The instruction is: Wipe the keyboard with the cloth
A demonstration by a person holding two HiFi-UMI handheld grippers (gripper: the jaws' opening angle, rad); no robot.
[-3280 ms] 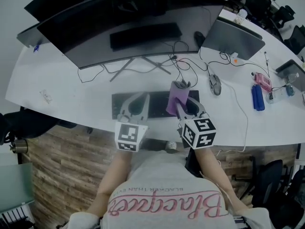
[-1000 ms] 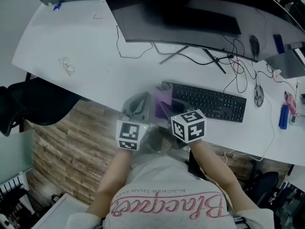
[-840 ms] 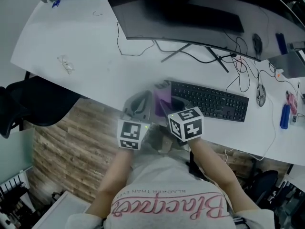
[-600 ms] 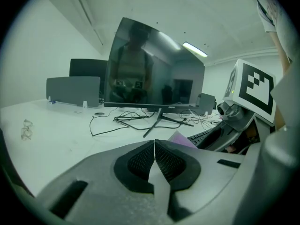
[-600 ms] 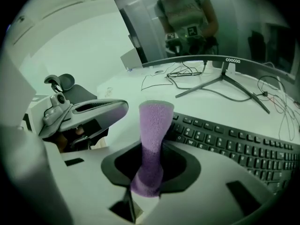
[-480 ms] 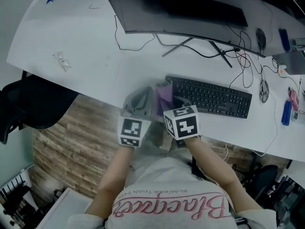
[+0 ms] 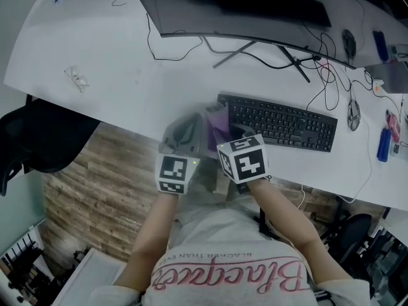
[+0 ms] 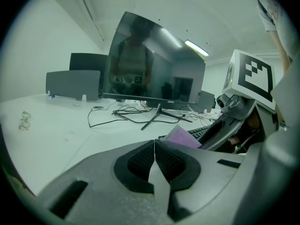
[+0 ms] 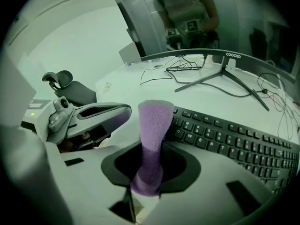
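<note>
A black keyboard (image 7: 280, 122) lies on the white desk (image 7: 121, 75), also seen in the right gripper view (image 9: 234, 139). My right gripper (image 7: 224, 127) is shut on a purple cloth (image 9: 152, 144), which sticks up between its jaws near the keyboard's left end (image 7: 218, 123). My left gripper (image 7: 185, 131) hangs just left of it at the desk's front edge, jaws pressed together on nothing (image 8: 154, 159). In the left gripper view the purple cloth (image 8: 183, 137) shows beside the right gripper.
A large curved monitor (image 7: 255, 11) on a splayed stand (image 7: 255, 46) stands behind the keyboard, with loose cables (image 7: 319, 69). A mouse (image 7: 354, 115) lies right of the keyboard. A black office chair (image 7: 38, 139) stands left, below the desk edge. A small crumpled wrapper (image 7: 75, 77) lies far left.
Both grippers have shifted from over the keyboard's middle to its left end, the cloth staying in the right one. In the last second they barely moved.
</note>
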